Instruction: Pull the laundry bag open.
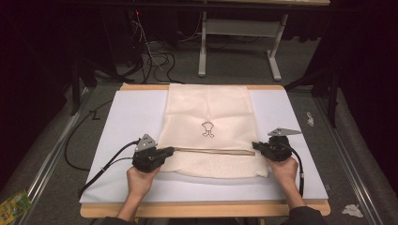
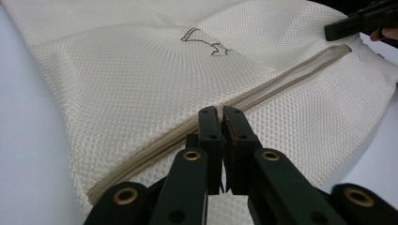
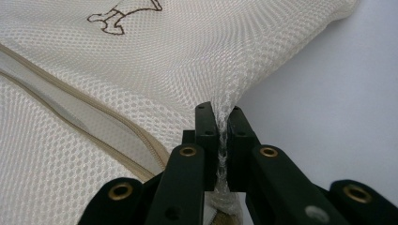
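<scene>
Both tools are closed: left tool (image 2: 220, 117) on the zipper (image 2: 263, 91), apparently its pull; right tool (image 3: 220, 117) pinching mesh at the bag's edge. Mesh bag (image 1: 206, 112) lies flat mid-surface (image 1: 122, 117). Judged step: unzipping; next, left draws along while right anchors.

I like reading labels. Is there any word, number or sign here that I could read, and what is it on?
No readable words or numbers.
Mesh bag: a small dark outline drawing, a picture with no letters.
Green packet on the floor: its print is too small and blurred to read.
</scene>
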{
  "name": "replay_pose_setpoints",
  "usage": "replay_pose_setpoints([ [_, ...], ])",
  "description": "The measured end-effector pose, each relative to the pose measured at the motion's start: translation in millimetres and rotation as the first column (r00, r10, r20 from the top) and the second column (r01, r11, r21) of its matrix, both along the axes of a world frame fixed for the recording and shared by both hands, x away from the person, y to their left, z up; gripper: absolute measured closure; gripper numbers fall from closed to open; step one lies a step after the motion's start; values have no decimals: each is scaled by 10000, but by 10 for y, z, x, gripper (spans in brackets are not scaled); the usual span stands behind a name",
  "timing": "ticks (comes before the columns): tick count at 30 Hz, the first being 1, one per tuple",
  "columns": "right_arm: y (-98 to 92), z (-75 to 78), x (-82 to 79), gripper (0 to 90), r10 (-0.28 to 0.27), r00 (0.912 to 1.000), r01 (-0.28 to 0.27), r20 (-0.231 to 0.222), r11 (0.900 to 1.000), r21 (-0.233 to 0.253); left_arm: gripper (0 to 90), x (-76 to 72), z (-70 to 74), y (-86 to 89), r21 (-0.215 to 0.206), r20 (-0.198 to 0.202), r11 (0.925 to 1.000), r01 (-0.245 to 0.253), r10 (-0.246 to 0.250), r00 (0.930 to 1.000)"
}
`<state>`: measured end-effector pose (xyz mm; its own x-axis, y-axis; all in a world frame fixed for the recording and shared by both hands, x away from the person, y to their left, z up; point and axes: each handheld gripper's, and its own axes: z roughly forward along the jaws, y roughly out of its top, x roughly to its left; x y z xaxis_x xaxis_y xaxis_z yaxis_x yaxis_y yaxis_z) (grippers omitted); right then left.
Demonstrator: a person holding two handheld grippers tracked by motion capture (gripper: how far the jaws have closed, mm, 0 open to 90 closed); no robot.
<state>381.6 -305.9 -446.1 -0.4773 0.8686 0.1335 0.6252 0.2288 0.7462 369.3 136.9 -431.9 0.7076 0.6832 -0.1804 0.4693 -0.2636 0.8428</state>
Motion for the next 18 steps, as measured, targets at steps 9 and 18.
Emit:
replay_pose_setpoints([
  [9,4,8,3,875,-39,10000,39,21,10000,-41,872,5,-2,86,-67,7,9997,-244,244,9997],
  [18,-51,12,6,875,-200,9998,200,50,9998,72,872,6,27,231,-68,72,9982,-602,603,9982],
])
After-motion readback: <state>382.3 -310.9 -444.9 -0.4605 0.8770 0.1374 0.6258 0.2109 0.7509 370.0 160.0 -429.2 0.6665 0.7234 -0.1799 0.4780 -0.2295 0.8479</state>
